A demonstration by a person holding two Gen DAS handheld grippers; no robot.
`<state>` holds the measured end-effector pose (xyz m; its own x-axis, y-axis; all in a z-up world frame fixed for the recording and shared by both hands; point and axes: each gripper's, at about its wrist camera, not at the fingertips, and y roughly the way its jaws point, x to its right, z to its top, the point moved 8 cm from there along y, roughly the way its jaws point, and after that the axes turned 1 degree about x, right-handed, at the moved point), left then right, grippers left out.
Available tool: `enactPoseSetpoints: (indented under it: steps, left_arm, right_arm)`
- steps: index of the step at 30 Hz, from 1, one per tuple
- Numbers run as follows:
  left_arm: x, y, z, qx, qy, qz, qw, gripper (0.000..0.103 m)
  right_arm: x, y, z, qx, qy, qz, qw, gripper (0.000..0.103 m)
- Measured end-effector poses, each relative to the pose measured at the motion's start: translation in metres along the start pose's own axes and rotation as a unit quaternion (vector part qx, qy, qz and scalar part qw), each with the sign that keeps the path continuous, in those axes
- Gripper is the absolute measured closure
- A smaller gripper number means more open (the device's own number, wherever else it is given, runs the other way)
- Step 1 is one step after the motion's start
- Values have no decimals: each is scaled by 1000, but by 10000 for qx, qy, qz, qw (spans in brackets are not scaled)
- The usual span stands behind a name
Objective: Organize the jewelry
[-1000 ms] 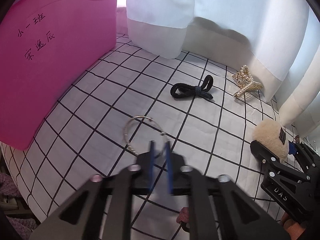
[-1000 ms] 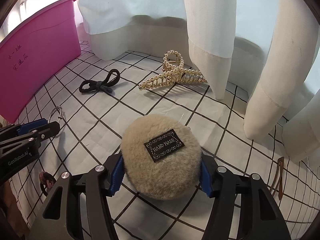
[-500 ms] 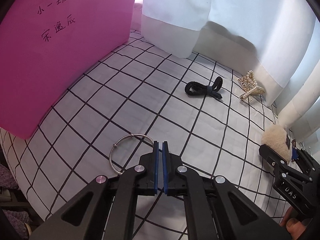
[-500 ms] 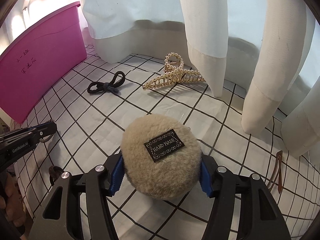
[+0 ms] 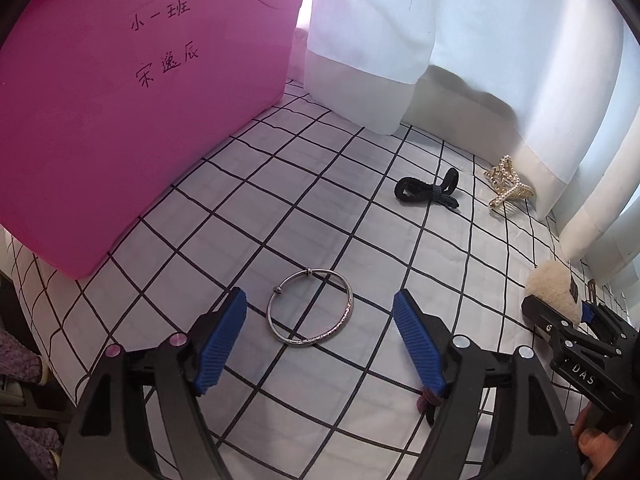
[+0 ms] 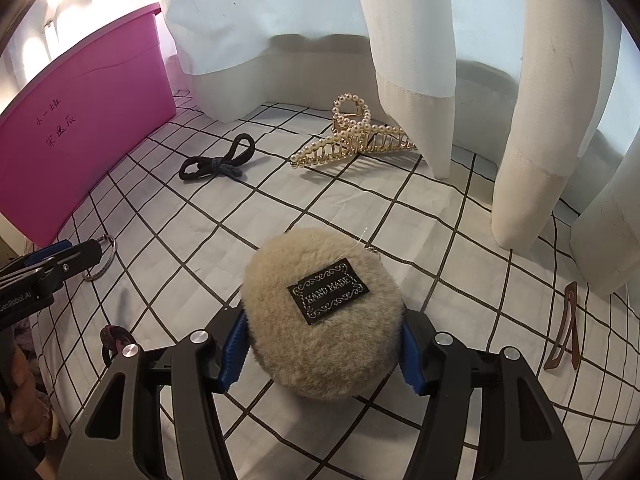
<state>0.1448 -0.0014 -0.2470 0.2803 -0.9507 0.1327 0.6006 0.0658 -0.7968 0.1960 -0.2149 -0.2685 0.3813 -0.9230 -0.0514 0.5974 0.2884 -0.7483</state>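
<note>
My left tongs (image 5: 320, 334) are opening over the loose silver bangle (image 5: 310, 307), right tongs (image 6: 320, 356) grip the fluffy puff (image 6: 324, 312); hair tie (image 6: 218, 164) and pearl claw clip (image 6: 354, 140) lie unsorted farther off.

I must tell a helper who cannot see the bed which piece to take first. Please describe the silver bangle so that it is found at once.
Start at the big pink box on the checked sheet. In front of its near corner, the silver bangle lies flat between the opening fingers of the left gripper, touching neither. It is the only plain metal ring; the black hair tie and pearl claw clip lie farther back by the curtain.
</note>
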Motion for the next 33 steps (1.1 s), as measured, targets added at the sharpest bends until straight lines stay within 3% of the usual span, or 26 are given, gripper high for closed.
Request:
enactPoseSetpoints:
  steps: [5, 7, 10, 24, 26, 31, 33]
  left_arm:
    - [-8, 14, -7, -209, 72, 101, 9997, 17]
    - [-6, 15, -8, -177, 244, 168, 9994, 7]
    - [-2, 21, -13, -216, 586, 401, 9972, 5]
    - [2, 26, -7, -160, 718, 324, 9968, 7]
    - [5, 24, -6, -159, 774, 261, 9965, 12]
    - [26, 15, -10, -59, 1094, 15, 9940, 51]
    - [31, 14, -11, -33, 1180, 17, 9930, 58]
  right_arm:
    - [0, -2, 1, 40, 71, 47, 10000, 43]
    - [0, -3, 0, 50, 86, 54, 9999, 43]
    - [0, -3, -2, 67, 113, 68, 9999, 43]
    - [2, -5, -2, 128, 177, 148, 9997, 43]
    - [2, -5, -2, 133, 163, 154, 9997, 43]
    - [2, -5, -3, 147, 181, 183, 9996, 43]
    - [2, -5, -3, 144, 178, 193, 9996, 43]
